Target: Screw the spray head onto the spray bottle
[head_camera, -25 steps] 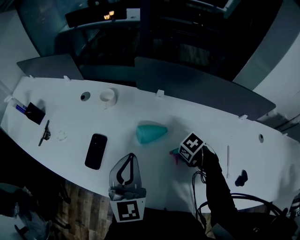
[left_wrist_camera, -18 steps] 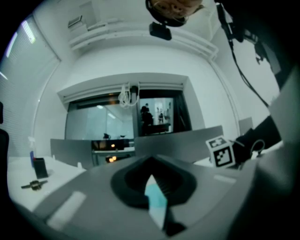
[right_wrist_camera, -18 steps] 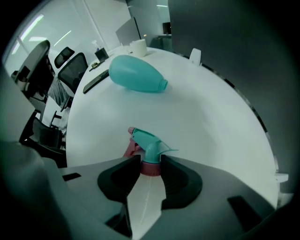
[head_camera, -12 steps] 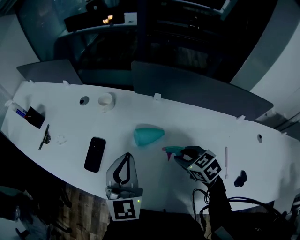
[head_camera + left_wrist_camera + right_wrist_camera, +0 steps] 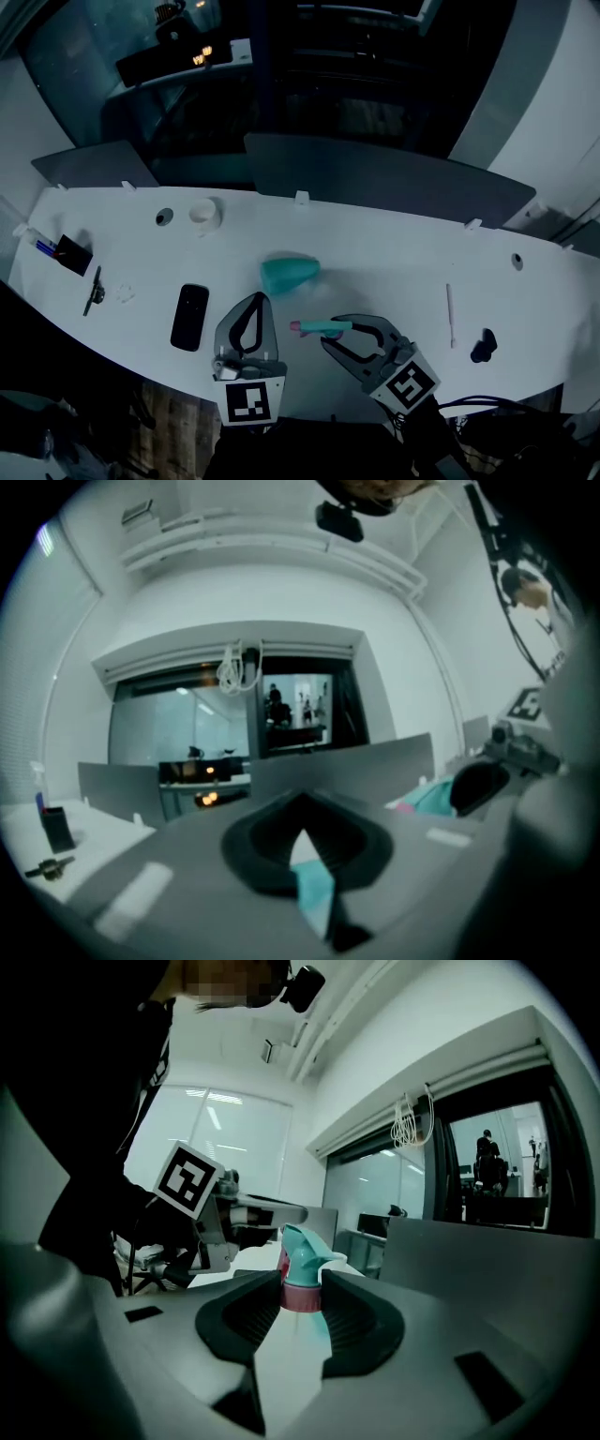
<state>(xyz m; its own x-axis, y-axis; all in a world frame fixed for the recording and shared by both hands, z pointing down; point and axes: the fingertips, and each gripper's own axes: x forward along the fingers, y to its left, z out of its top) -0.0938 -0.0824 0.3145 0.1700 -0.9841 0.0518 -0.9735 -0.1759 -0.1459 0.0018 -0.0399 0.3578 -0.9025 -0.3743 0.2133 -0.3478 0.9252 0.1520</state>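
Right gripper (image 5: 302, 1296) pinches spray head (image 5: 302, 1258); left gripper (image 5: 255, 302) jaws pressed together, empty, bottle (image 5: 289, 273) lying beyond tips.

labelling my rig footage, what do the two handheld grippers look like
The left gripper and right gripper match: grey bodies, black loop-shaped tongs with ribbed inner pads, and a white cube with black square markers at the rear. Dark cables trail behind the right one.

Open surface (image 5: 403, 272) lies right of the spray bottle (image 5: 289, 273). The phone (image 5: 190, 317) blocks the way left of my left gripper (image 5: 258, 302).
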